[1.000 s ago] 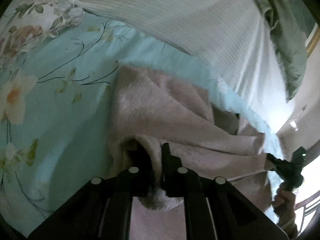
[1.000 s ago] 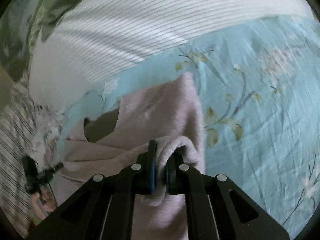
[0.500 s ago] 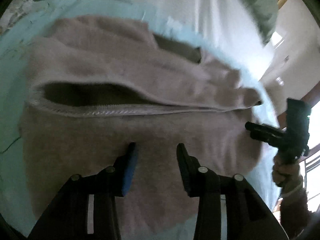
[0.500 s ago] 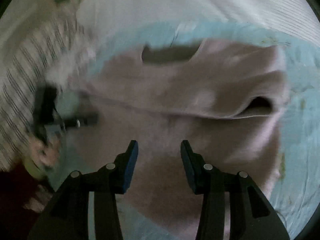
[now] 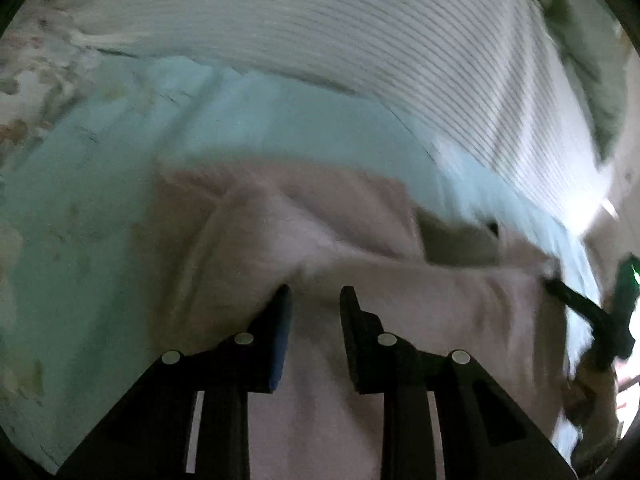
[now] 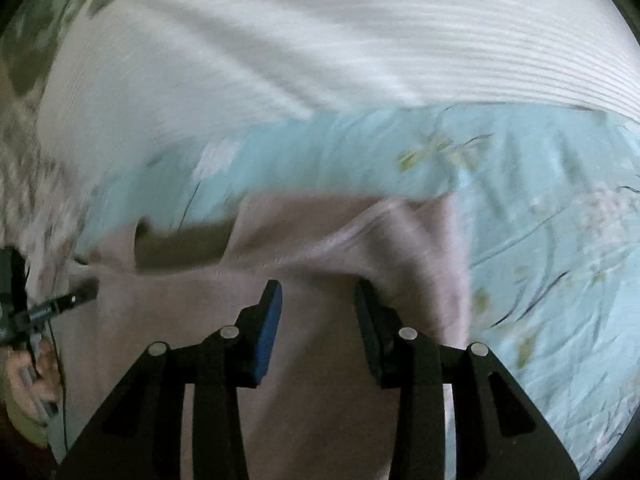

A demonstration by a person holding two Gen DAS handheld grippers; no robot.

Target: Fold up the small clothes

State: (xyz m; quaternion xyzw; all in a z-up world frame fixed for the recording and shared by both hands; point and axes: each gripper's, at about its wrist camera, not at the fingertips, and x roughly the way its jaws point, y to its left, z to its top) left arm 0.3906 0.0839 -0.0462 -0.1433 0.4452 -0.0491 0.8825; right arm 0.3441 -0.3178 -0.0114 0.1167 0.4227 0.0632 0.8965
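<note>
A pink fleece garment [image 5: 360, 320] lies folded over on the light blue floral sheet [image 5: 80, 240], with a dark opening [image 5: 456, 244] toward its far edge. My left gripper [image 5: 314, 300] hovers low over the garment's left part, tips near a fold edge. Its jaws are closing, with fabric below the gap and the pads not pressing it. In the right wrist view the same garment [image 6: 320, 360] fills the lower middle. My right gripper [image 6: 319, 292] is over its right part, jaws also closing with nothing pinched. Both views are blurred by motion.
A white ribbed blanket [image 5: 360, 40] [image 6: 320, 60] lies bunched beyond the garment. A green patterned pillow [image 5: 580, 60] sits at the far right. The right gripper's black body [image 5: 592, 316] shows at the garment's right edge, and a hand [image 6: 28, 368] at the left.
Both grippers, shut on folds of the pink garment a second ago, let go and opened. Since then they have shifted over the laid-down garment and their jaws have narrowed slightly.
</note>
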